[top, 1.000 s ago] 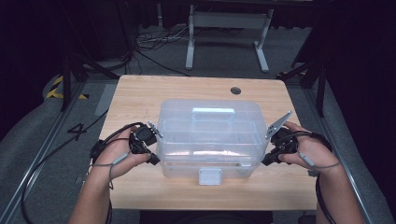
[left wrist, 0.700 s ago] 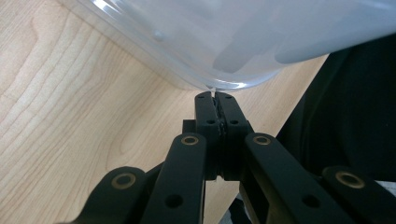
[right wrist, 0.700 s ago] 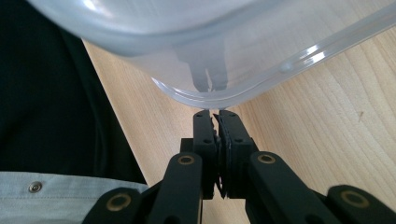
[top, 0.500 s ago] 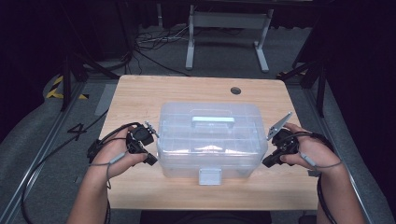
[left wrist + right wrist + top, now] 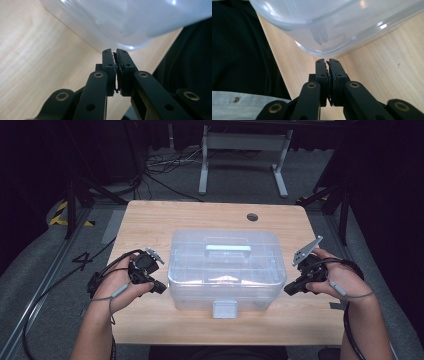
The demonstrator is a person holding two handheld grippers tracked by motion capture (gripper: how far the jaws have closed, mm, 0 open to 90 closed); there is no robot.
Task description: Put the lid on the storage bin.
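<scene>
Left gripper [image 5: 159, 288] nearly closed, right gripper [image 5: 290, 290] pressed together, flanking clear box [image 5: 226, 270], contents indistinct.

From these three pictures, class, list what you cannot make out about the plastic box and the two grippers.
- Box contents: high view, cloudy lid and glare hide them.
- Front latch: high view, too small to tell if fastened.
- Left gripper touching the box: left gripper view, blurred.
- Right gripper touching the box: right gripper view, blurred.

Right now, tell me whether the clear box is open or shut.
Shut: the clear box has its lid seated flush, handle flat on top, and front latch down.
</scene>
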